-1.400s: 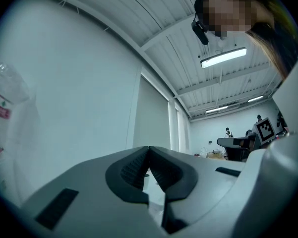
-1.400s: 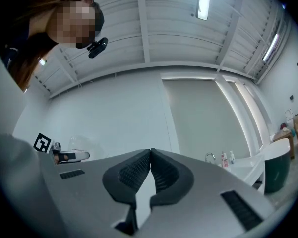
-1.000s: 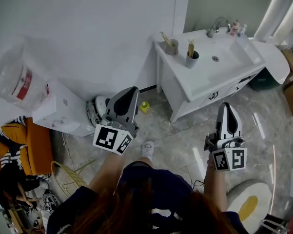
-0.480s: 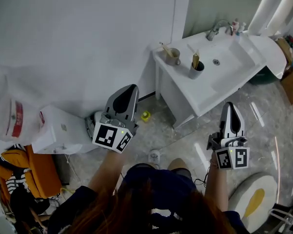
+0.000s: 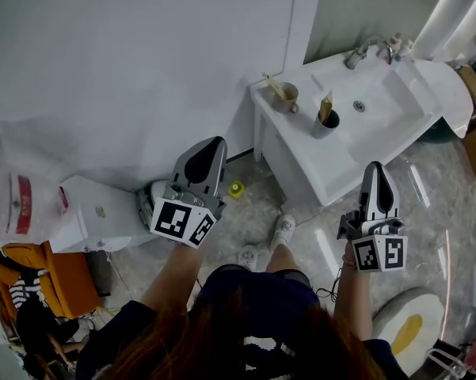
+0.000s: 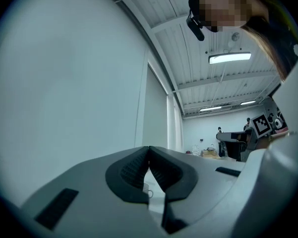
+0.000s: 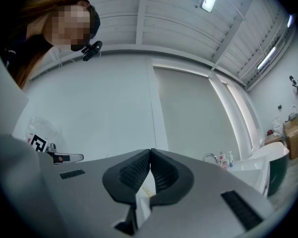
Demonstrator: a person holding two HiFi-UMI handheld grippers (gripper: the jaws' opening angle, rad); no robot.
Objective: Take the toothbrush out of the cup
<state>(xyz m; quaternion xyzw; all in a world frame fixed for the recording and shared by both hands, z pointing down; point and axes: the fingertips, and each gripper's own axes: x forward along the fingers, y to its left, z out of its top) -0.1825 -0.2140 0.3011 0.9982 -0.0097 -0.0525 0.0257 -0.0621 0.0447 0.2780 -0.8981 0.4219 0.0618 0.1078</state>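
The left gripper (image 6: 149, 148) points slightly upward beside a plain pale wall (image 6: 64, 83) — its dark ribbed pads (image 6: 131, 170) meet tip to tip, pressed together. Overhead a long ceiling light (image 6: 229, 58) glows; far right — small and distant — a black-and-white square marker (image 6: 262, 124) shows.

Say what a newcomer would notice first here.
The two marker-cubed grippers, left gripper and right gripper, both shut and empty, are held over the floor mid-frame. Beyond them, upper right, a white washstand carries a tan cup and a grey cup, a toothbrush standing in each.
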